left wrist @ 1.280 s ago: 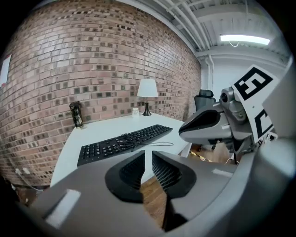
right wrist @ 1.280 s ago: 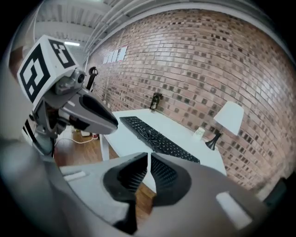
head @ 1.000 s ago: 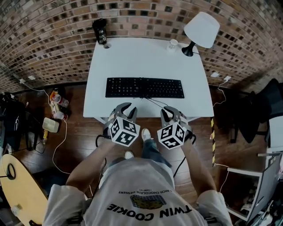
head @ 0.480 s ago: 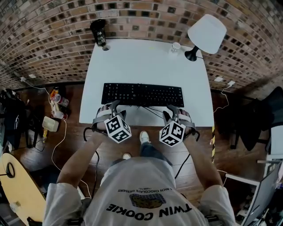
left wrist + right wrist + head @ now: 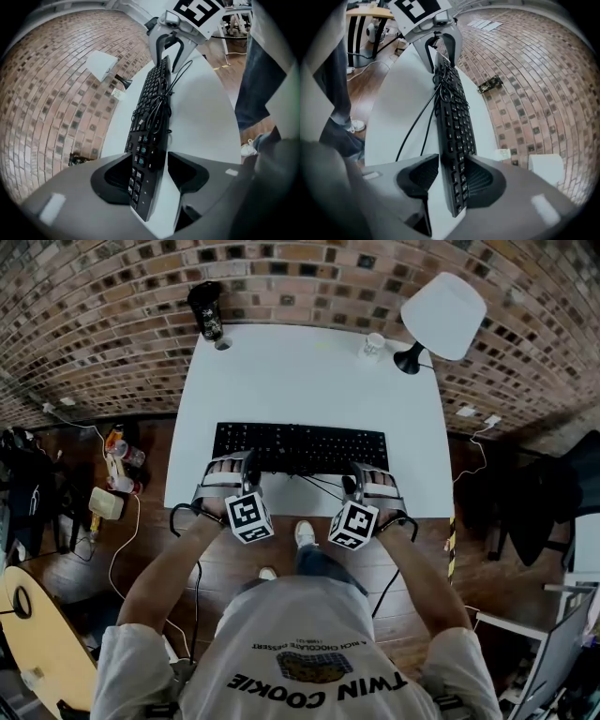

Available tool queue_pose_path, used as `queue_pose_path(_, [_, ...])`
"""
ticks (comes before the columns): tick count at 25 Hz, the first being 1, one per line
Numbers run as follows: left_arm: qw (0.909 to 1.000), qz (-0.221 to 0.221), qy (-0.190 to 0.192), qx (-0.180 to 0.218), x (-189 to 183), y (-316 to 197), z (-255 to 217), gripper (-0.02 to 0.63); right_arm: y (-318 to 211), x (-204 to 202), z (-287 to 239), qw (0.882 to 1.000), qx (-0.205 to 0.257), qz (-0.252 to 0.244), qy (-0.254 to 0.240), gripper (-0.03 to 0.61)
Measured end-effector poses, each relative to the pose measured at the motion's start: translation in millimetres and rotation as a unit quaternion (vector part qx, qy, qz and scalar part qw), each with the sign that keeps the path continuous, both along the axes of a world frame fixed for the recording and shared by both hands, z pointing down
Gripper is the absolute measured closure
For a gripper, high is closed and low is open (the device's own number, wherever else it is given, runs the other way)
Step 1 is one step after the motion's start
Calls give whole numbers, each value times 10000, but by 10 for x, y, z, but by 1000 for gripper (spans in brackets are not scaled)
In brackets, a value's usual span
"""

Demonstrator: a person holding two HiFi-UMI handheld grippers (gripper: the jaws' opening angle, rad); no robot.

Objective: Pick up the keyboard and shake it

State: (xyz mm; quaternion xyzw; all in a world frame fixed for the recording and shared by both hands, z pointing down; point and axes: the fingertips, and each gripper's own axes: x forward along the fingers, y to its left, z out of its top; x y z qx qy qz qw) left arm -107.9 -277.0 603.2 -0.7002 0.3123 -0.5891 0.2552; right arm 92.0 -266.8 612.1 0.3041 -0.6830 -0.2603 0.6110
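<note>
The black keyboard (image 5: 300, 446) lies flat on the white table (image 5: 309, 371), with its black cable (image 5: 323, 486) looped at its front edge. My left gripper (image 5: 230, 463) stands at the keyboard's left end and my right gripper (image 5: 367, 472) at its right end. In the left gripper view the keyboard (image 5: 152, 98) runs between the jaws of the left gripper (image 5: 150, 164), with gaps at both pads. In the right gripper view the keyboard (image 5: 452, 117) likewise sits between the jaws of the right gripper (image 5: 452, 171). Both pairs of jaws have just been opening around the keyboard's ends.
A white lamp (image 5: 441, 306) and a small white cup (image 5: 373, 343) stand at the table's far right, a dark can (image 5: 208, 310) at the far left. A brick wall lies behind. Bags and cables (image 5: 117, 474) clutter the wooden floor on the left.
Both grippers have moved from the table's front edge forward and down onto the keyboard's two ends and have rolled. Their jaws now straddle it.
</note>
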Motion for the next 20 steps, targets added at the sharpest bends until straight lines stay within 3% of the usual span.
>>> queue_pose_path(6, [9995,147,-262,76,33,-35,29,386,-65,21,54,9991,262,72,324,420])
queue_pose_path(10, [9992,254,-315,-67,45,1,91,459,-81,20,58,9990,218,47,399,422])
queue_pose_path(13, [9989,283,-329,-175,48,7,97,466,-70,25,82,9989,156,-31,435,457])
queue_pose_path(20, [9977,352,-168,-552,60,5,28,469,-54,17,-7,9995,-271,-136,96,463])
